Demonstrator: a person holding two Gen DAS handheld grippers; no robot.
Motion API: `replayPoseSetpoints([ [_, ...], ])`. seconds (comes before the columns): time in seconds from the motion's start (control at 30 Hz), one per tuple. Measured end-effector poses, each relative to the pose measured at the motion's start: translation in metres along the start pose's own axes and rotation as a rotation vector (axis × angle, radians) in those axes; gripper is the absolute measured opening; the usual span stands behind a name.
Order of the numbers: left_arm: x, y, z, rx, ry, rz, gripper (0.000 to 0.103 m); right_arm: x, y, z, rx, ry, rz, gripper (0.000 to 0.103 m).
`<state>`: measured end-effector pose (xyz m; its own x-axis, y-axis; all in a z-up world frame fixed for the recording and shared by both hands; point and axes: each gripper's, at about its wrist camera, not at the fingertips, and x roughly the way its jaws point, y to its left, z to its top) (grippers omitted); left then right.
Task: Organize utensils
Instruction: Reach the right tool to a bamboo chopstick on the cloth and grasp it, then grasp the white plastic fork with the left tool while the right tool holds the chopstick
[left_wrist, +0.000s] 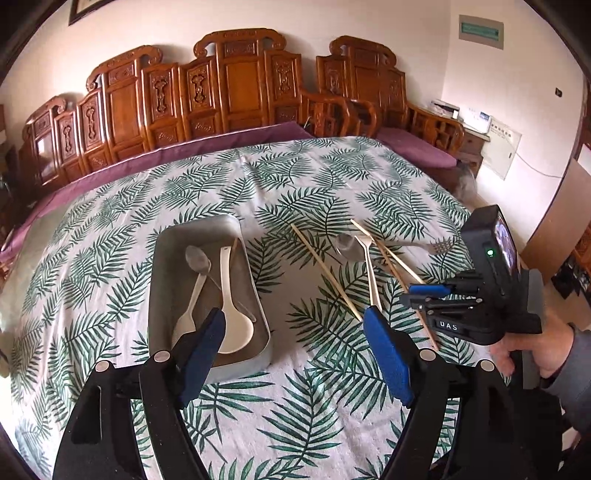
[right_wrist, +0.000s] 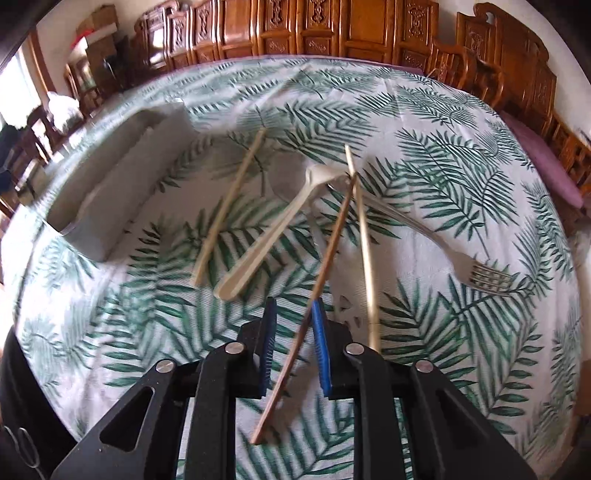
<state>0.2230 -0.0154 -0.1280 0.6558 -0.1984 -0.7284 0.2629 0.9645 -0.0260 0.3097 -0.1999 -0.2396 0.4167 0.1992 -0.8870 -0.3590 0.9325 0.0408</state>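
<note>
A grey metal tray (left_wrist: 157, 295) sits on the leaf-print cloth and holds a white rice paddle (left_wrist: 232, 325), a white spoon (left_wrist: 190, 310) and a metal spoon (left_wrist: 197, 258). My left gripper (left_wrist: 295, 317) hangs open and empty over the tray's near right corner. Right of the tray lie a pale chopstick (left_wrist: 325, 269), a white plastic utensil (left_wrist: 369, 266), a metal spoon (left_wrist: 347, 245) and a metal fork (left_wrist: 439, 245). My right gripper (right_wrist: 294, 339) points down over a brown chopstick (right_wrist: 332, 240), which runs between its blue pads; a gap shows on the left side.
Another pale chopstick (right_wrist: 364, 236) lies just right of the brown one, crossing it near the far end. A person's hand (left_wrist: 532, 350) holds the right gripper (left_wrist: 417, 295). Carved wooden benches (left_wrist: 229, 92) with purple cushions line the table's far side.
</note>
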Motion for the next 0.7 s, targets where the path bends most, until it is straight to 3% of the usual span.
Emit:
replayPoseSetpoints([
  [0.23,0.012,-0.012,0.007,0.0,0.041,-0.017,0.074,0.002,-0.019,-0.005,0.045,0.012,0.044,0.006],
  [0.4,0.027,-0.022,0.01,-0.001,0.074,-0.029,0.074,-0.017,-0.032,-0.015,0.103,-0.02,0.093,0.006],
  [0.7,0.065,-0.056,0.017,0.027,0.11,-0.066,0.074,-0.07,-0.051,-0.035,0.137,-0.108,0.105,0.006],
])
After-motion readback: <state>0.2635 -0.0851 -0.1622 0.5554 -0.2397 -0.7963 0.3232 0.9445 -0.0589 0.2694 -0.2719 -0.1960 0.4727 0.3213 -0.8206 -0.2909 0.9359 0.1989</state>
